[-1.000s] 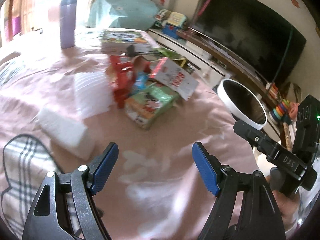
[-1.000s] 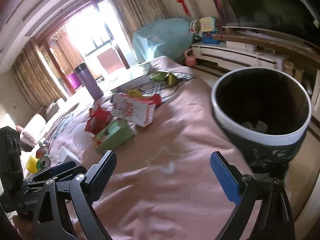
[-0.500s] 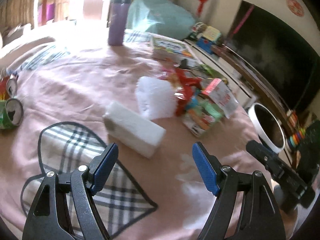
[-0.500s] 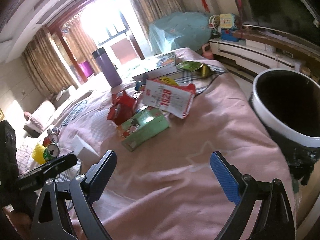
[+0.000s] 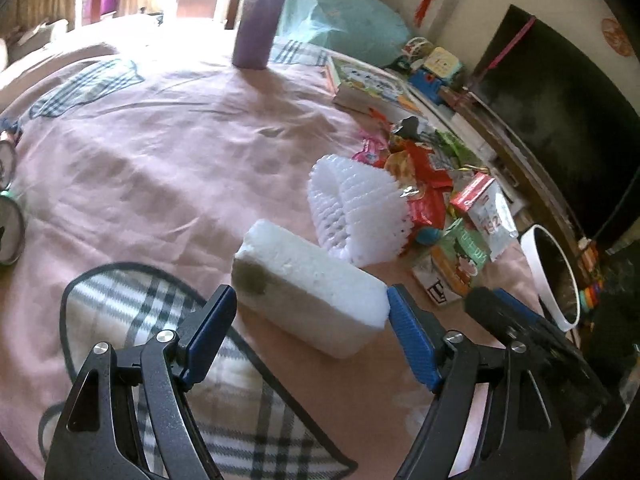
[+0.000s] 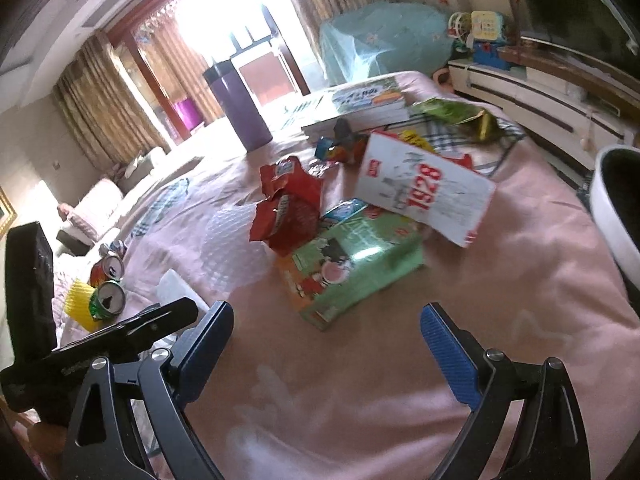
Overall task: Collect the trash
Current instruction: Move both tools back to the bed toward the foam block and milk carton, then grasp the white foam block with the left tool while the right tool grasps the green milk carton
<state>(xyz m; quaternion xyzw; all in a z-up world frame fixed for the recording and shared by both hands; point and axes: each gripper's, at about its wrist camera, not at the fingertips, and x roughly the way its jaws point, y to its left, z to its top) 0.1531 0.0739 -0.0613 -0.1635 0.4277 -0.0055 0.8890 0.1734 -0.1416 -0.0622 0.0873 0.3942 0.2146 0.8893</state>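
The left gripper point(image 5: 310, 320) points down at the pink cloth point(image 5: 168, 168) with its jaws wide apart. A white foam block point(image 5: 308, 284) lies between the blue pads; the pads stand at its two ends, and contact cannot be confirmed. The block rests flat on the cloth, holding nothing up. One end of the block carries a dark green stain.

The right gripper point(image 6: 326, 344) also stands wide open and empty. Only bare cloth lies between its pads.

Positions below are given relative to the foam block, as seen in the left wrist view.

- White foam net point(image 5: 356, 212): just beyond the block, touching or nearly touching its far edge.
- Red wrappers point(image 5: 424, 188): behind the net, against its right side.
- Green carton point(image 5: 456, 260): right of the block, near it, lying flat.
- White and red carton point(image 5: 484, 208): beyond the green carton, leaning over it.
- Bin point(image 5: 552, 276): far right, past the cartons, at the cloth's edge. It has a white rim and a dark inside.
- Books point(image 5: 368, 88): well beyond the wrappers.
- Purple flask point(image 5: 262, 16): far end of the cloth, upright.
- Plaid patch point(image 5: 160, 320): printed on the cloth, beside and below the block's left end.

In the right wrist view, two drink cans point(image 6: 110, 284) lie well to the left of the block, beside a yellow foam net point(image 6: 80, 304).
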